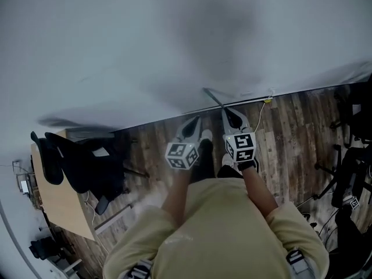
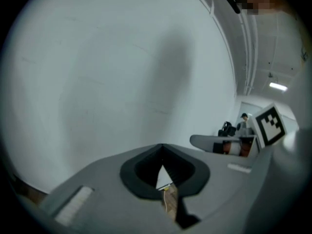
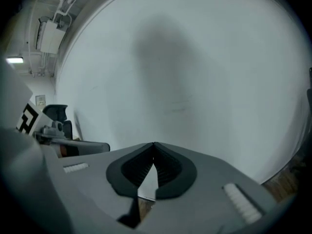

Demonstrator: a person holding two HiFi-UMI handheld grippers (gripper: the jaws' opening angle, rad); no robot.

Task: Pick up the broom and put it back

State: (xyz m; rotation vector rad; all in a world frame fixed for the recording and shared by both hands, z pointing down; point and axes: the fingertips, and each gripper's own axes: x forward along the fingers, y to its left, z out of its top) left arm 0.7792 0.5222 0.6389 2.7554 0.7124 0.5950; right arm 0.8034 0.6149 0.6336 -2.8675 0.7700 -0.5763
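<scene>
Counter: one light wooden counter (image 1: 58,199) at the far left of the head view, standing on the floor beside the wall.
Chair: one black office chair (image 1: 90,167) against the counter's right side; a second dark shape over the counter's far end is too unclear to name.
Left gripper: one grey two-jaw left gripper (image 1: 193,122), aimed at the wall. Its own view shows the jaw tips pressed together with nothing pinched between them.
Marker cubes: two white cubes with black square markers, one on the left gripper (image 1: 182,154) and one on the right (image 1: 241,146).
Broom: the only likely part is one thin dark-grey rod (image 1: 213,97), straight and bare, slanting up the wall from the skirting line. It lies just ahead of the two grippers, nearer the right one. No head or bristles can be made out, so I cannot tell for sure that it is the broom, nor whether a gripper tip touches it.
Right gripper: one matching grey right gripper (image 1: 228,114), just beside the left one and pointing the same way. Its jaws are closed tip to tip on nothing.
Plug: one small yellow plug (image 1: 268,100) at the skirting, with a white cable hanging from it.
Stands: black stands and gear (image 1: 349,173) at the far right, too tangled to count.
Wall: one plain white wall (image 1: 145,39).
Floor: dark wood-plank floor (image 1: 290,132).
</scene>
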